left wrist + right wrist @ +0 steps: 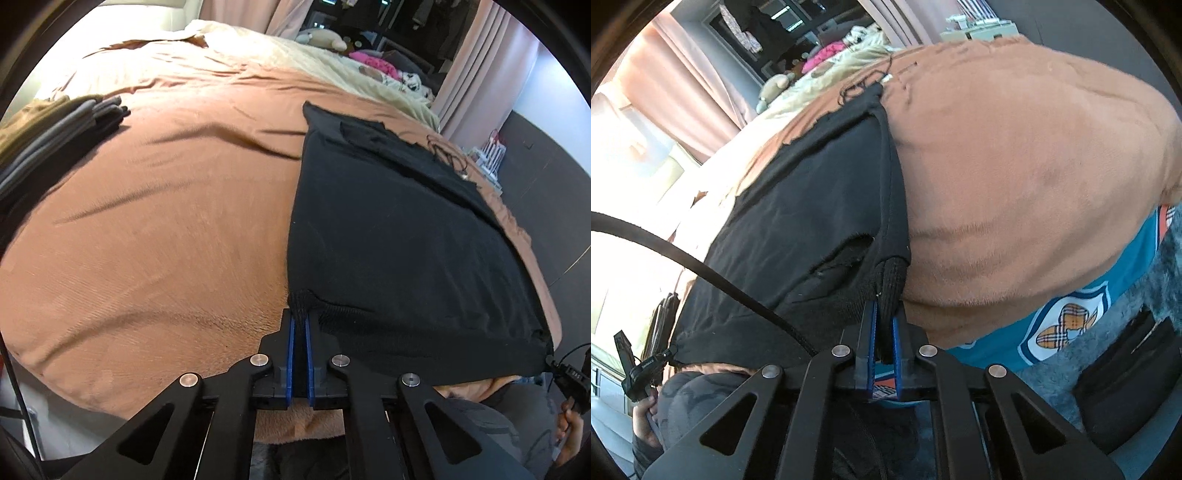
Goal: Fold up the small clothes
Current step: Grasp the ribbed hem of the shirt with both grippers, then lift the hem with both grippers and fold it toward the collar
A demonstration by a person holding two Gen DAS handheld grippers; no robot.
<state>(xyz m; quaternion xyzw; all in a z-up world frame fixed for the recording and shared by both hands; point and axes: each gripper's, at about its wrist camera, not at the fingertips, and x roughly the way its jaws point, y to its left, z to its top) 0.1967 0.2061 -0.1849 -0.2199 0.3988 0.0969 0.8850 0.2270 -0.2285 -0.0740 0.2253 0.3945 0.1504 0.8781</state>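
While the black garment lies spread on a bed's brown blanket, the left tongs are clenched on its ribbed near-left corner, seen from the left wrist. To fold it well, both corners should probably rise together and travel level toward the far edge, keeping the hem taut so the layers land square. A stack of folded clothes sits at the blanket's left edge, well apart; cream bedding, soft toys and pink curtains fill the room beyond.

From the right wrist, the right tongs are clenched on the other ribbed corner of the same garment, lifting it slightly off the blanket. A black cable crosses in front and is best kept out of the fold. A teal patterned sheet shows below the blanket's edge.
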